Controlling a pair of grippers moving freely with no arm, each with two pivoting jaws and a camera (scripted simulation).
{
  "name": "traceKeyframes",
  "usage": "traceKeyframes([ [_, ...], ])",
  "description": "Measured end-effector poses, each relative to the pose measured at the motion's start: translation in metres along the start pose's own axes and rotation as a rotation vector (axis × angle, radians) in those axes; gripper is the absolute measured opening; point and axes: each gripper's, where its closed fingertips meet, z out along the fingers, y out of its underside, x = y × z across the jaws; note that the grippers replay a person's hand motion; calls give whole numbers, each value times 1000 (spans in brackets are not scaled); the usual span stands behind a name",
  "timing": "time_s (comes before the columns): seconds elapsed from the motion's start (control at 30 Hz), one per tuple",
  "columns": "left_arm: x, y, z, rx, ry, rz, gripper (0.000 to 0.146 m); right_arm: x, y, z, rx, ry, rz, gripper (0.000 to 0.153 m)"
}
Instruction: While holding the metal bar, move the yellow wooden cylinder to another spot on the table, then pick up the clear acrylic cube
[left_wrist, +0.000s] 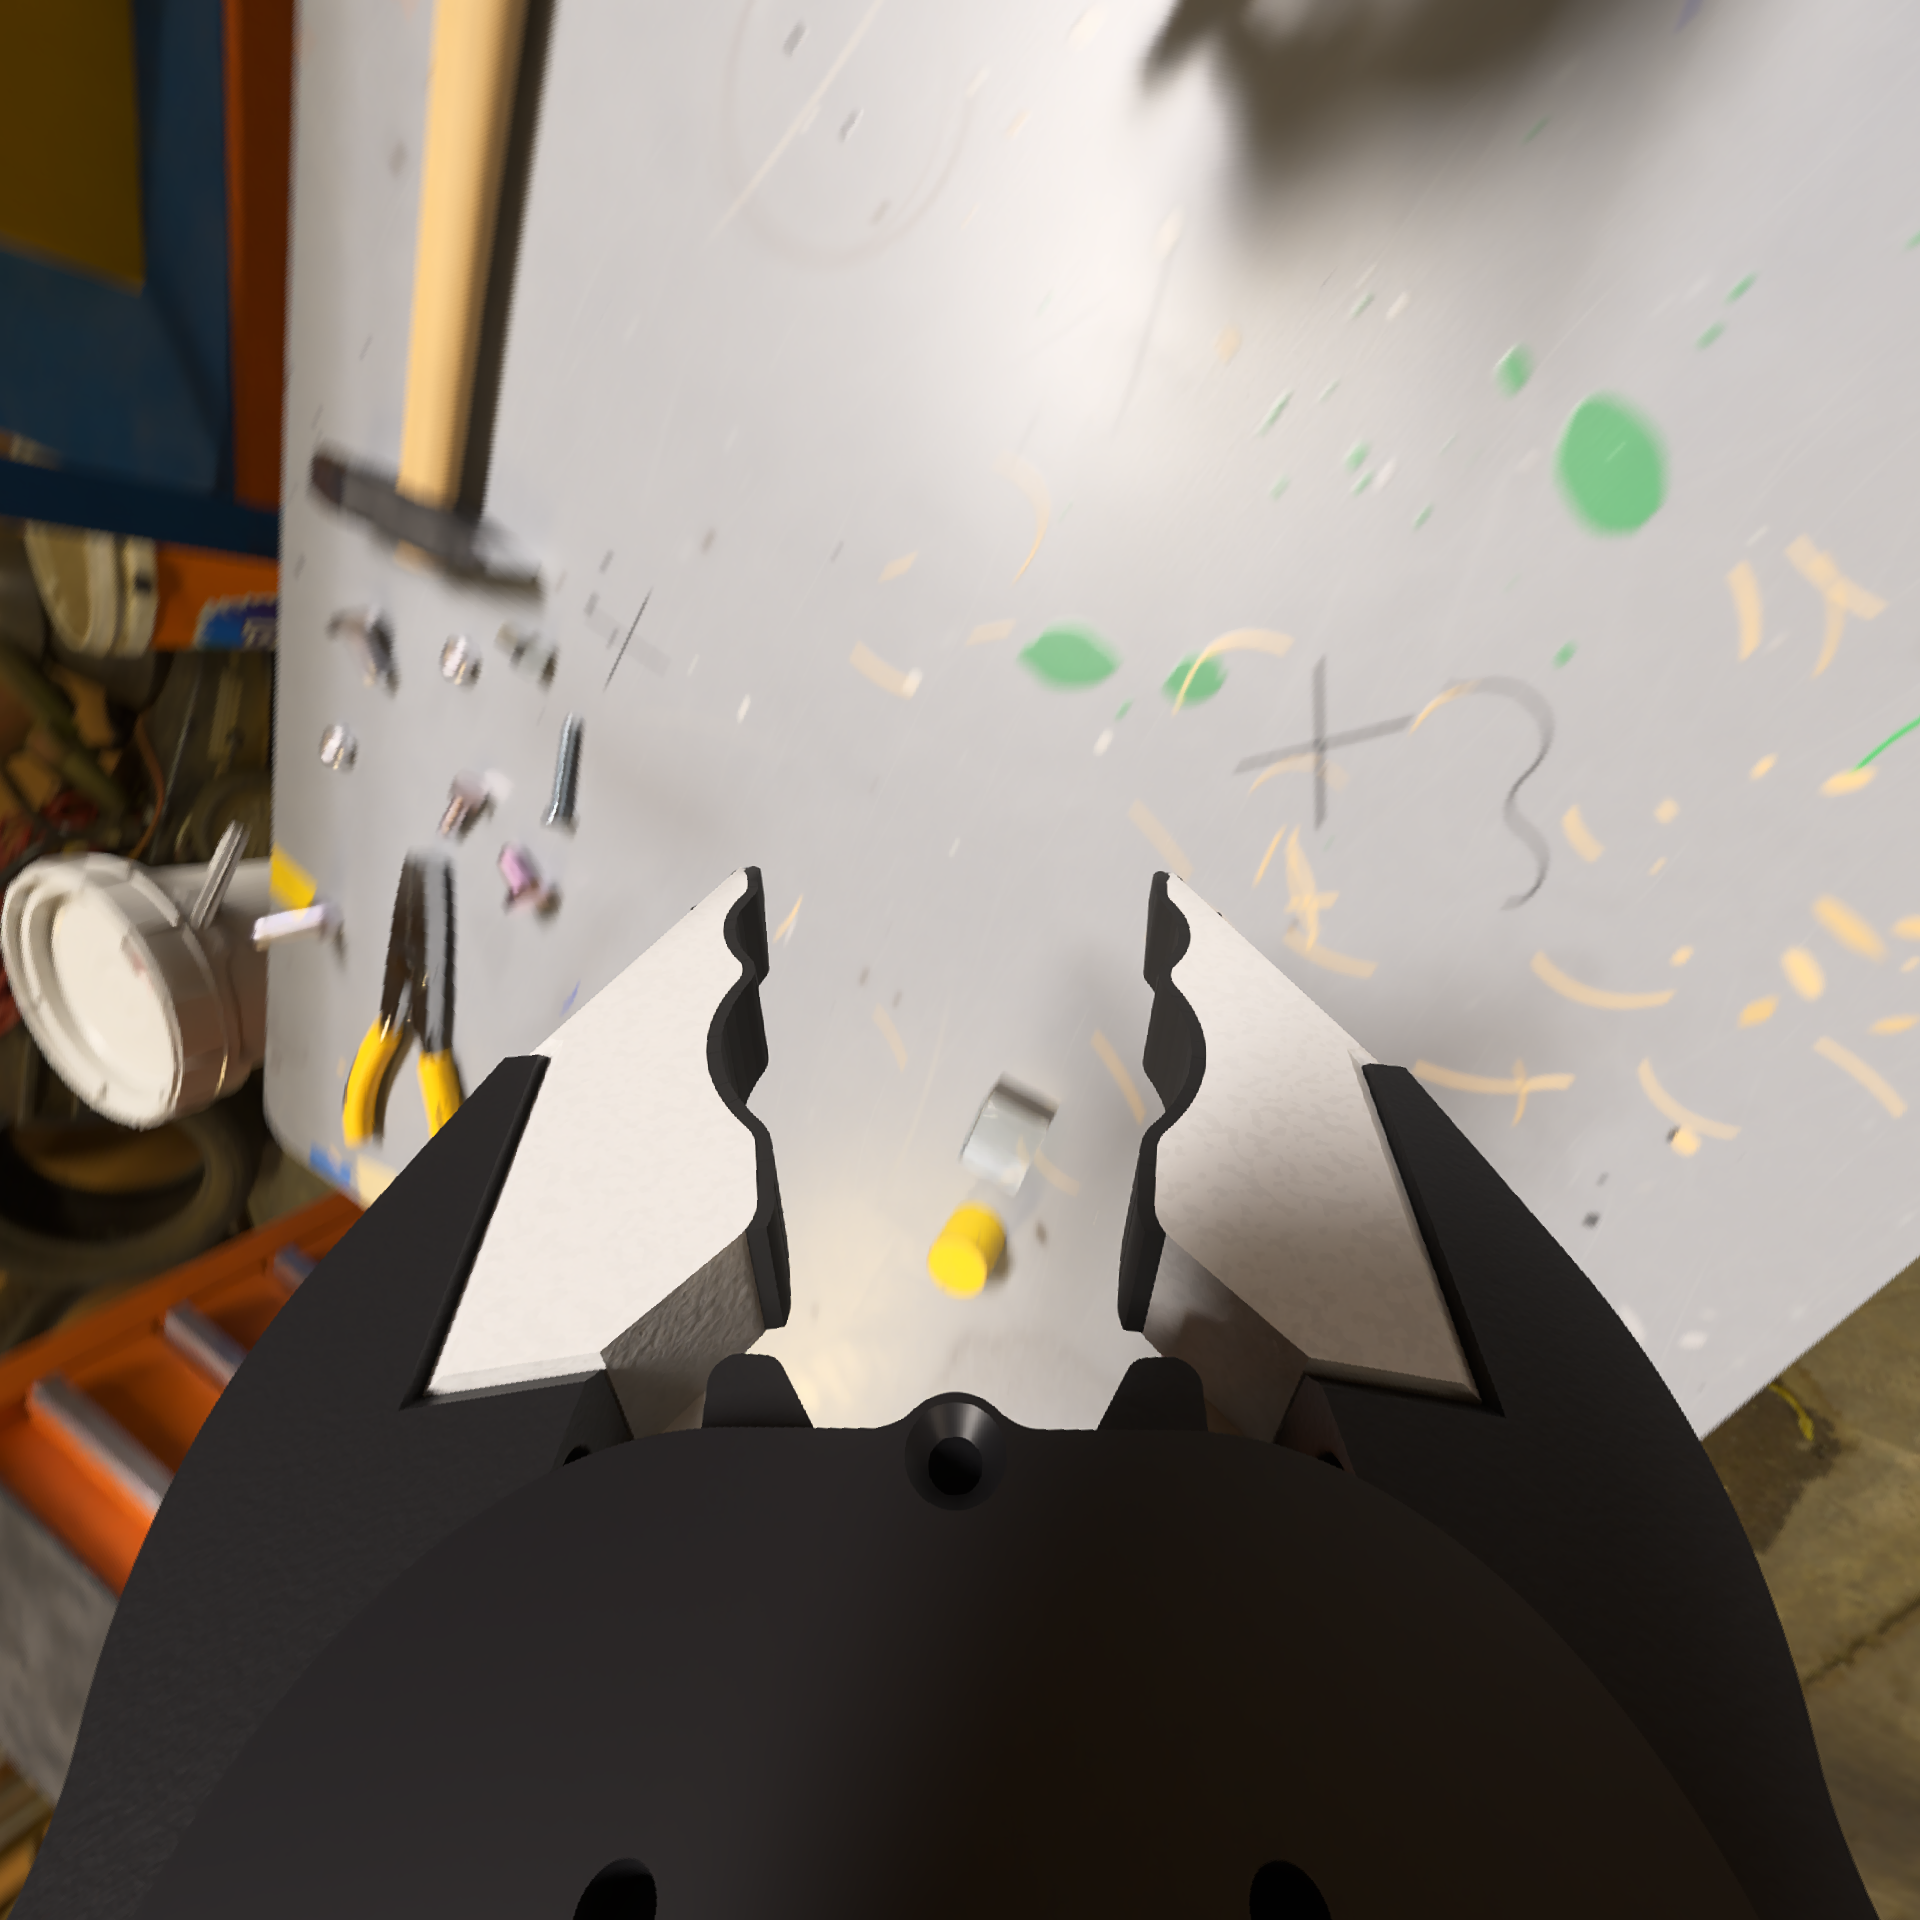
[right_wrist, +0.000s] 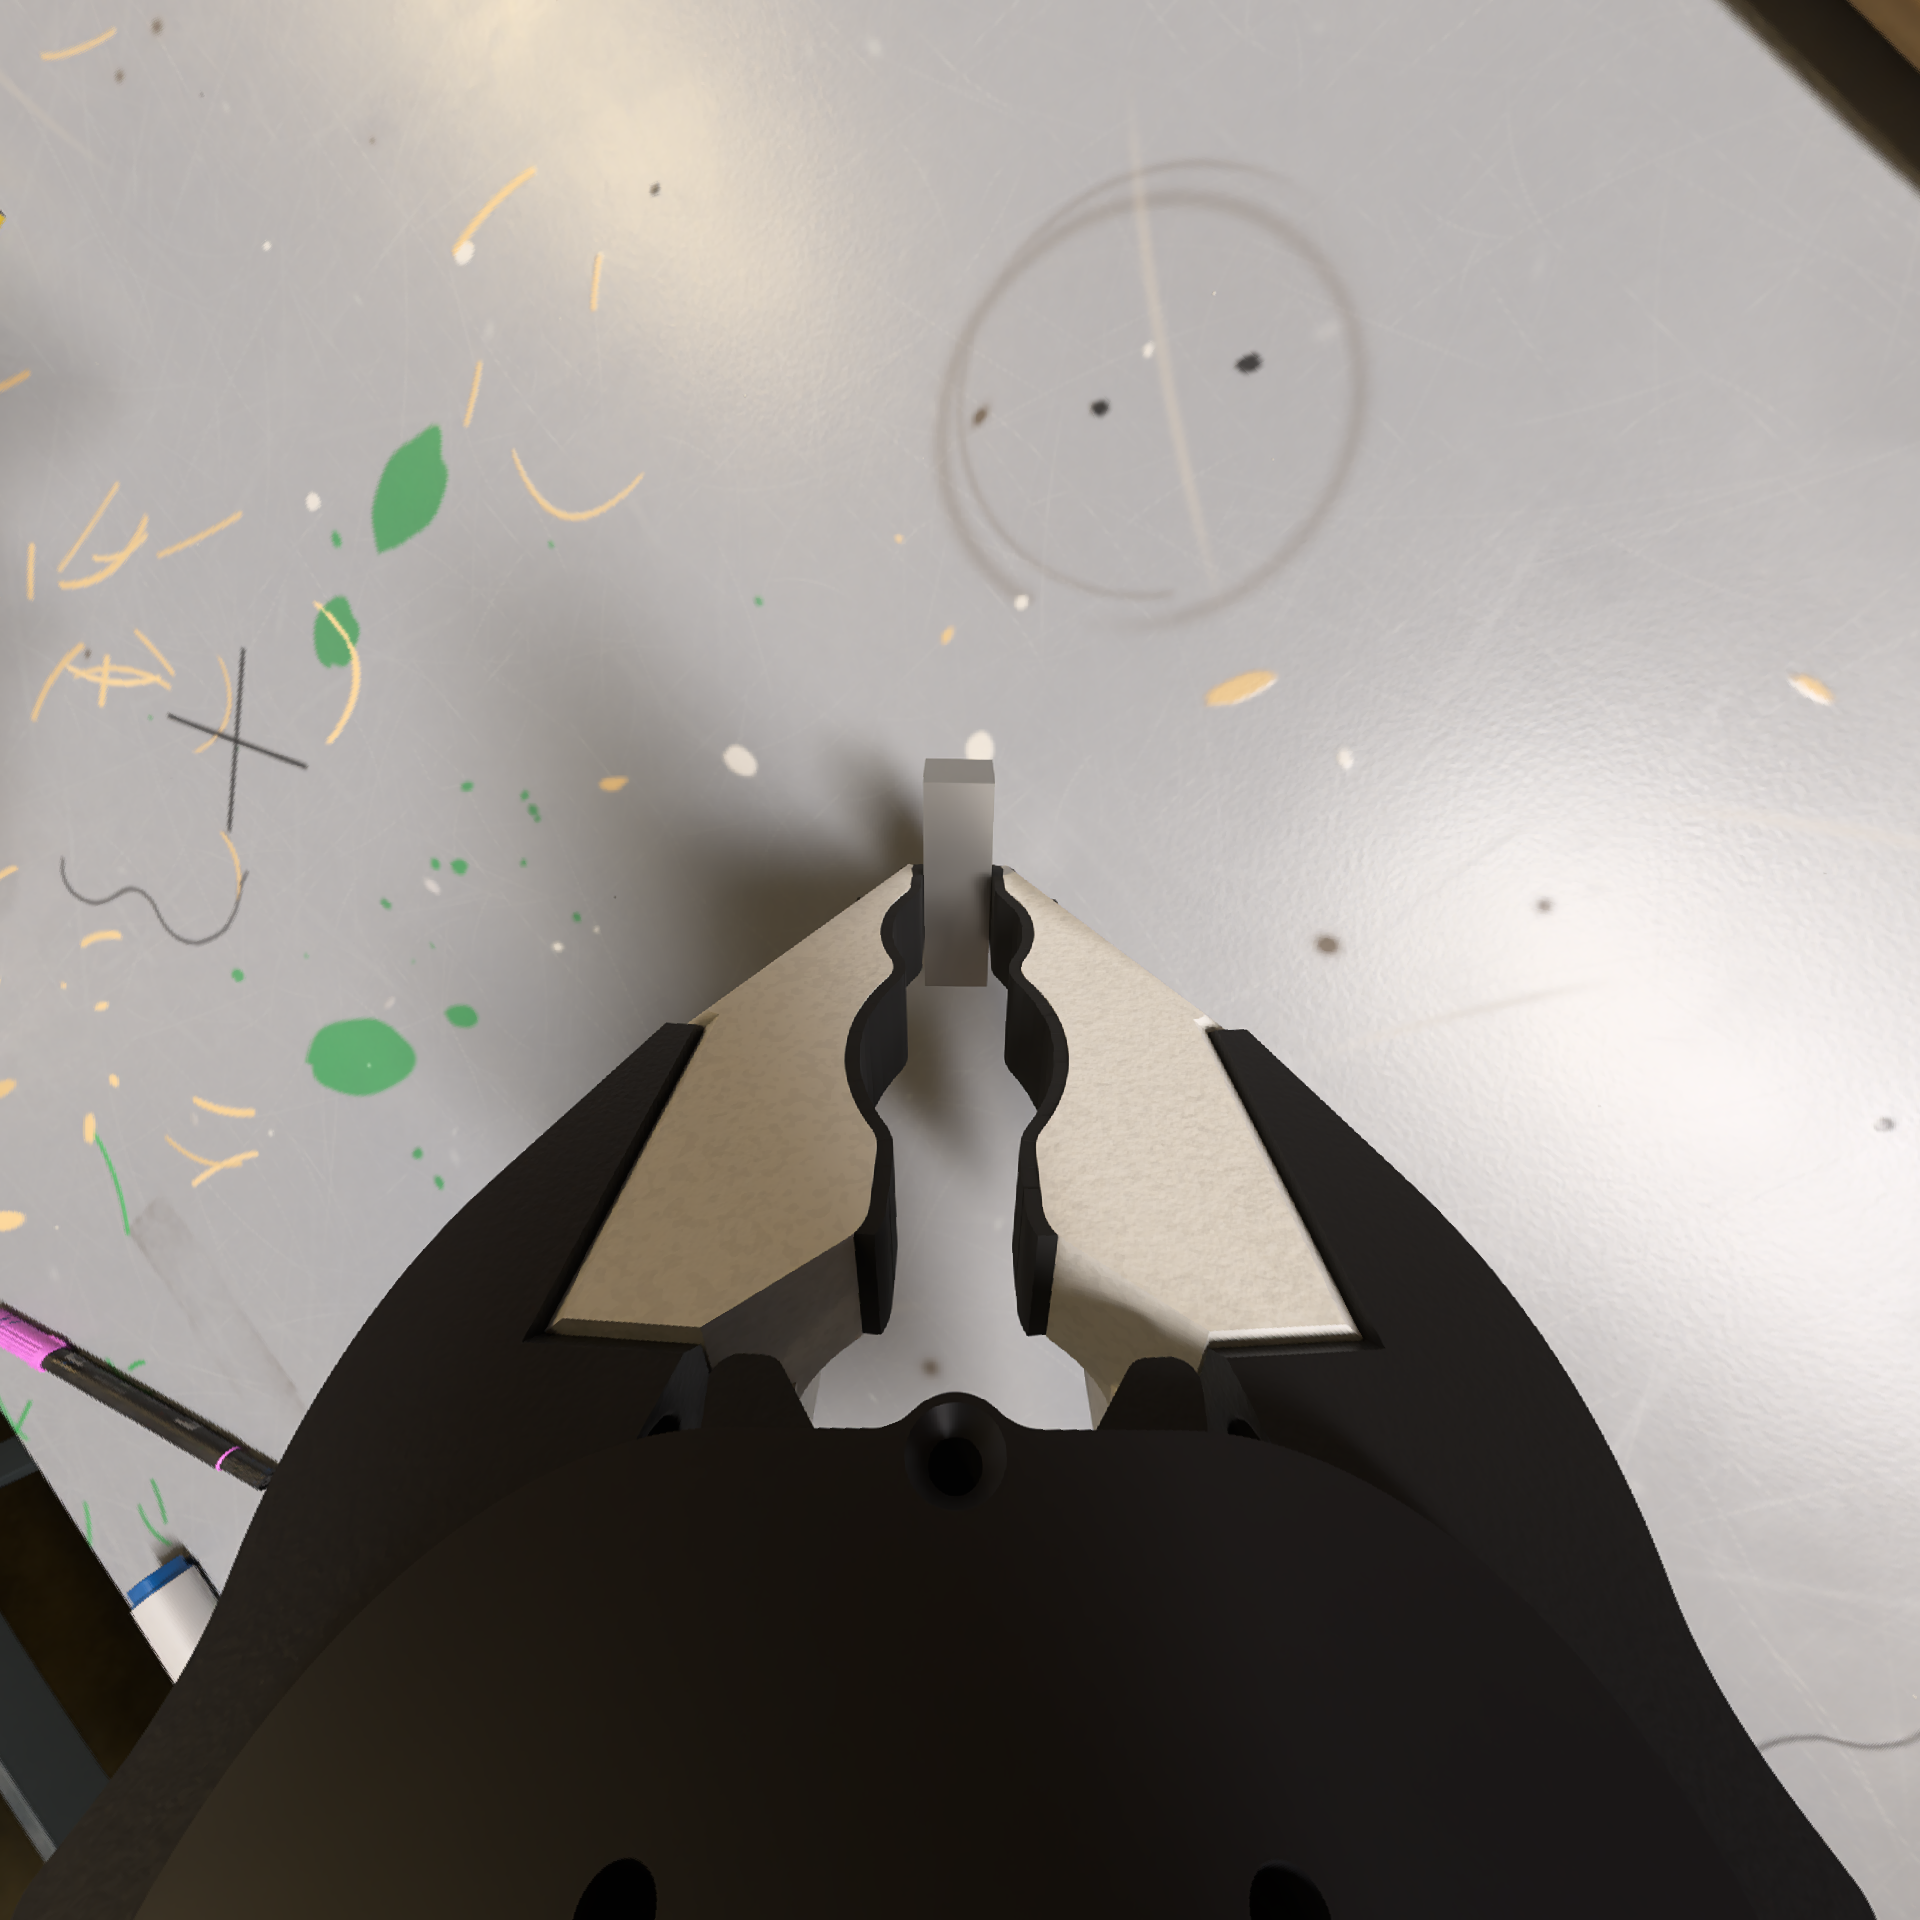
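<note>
While our right gripper (right_wrist: 954, 883) clamps the metal bar (right_wrist: 957, 871), we line the wide-open left gripper (left_wrist: 956, 883) squarely over the yellow wooden cylinder (left_wrist: 966, 1249).

Left tongs (left_wrist: 956, 935), right tongs (right_wrist: 954, 914): matte black bodies, 2 cream wedge fingers, wavy black pads.

A paint-flecked, scratched pale grey surface (left_wrist: 1143, 312) glares under overhead light; beside it sit blue-and-orange metal shelving (left_wrist: 135, 260), a white plastic bucket (left_wrist: 114, 987) and a mottled brown concrete floor (left_wrist: 1829, 1558).
</note>
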Motion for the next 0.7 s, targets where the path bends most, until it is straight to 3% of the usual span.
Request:
traceKeyframes([
  [0.17, -29, 95, -30, -100, -36, -105, 72, 0, 0, 0, -2, 5, -9, 11],
  [0.33, -27, 170, -4, -246, 37, -178, 75, 0, -1, 1, -4, 6, -11, 11],
  [0.5, -10, 197, 38, -314, 175, -180, 65, -1, -2, 1, 2, 12, -22, 11],
  [0.7, 1, 209, 62, -393, 278, -202, 54, -1, -1, 1, 5, 6, -17, 11],
])
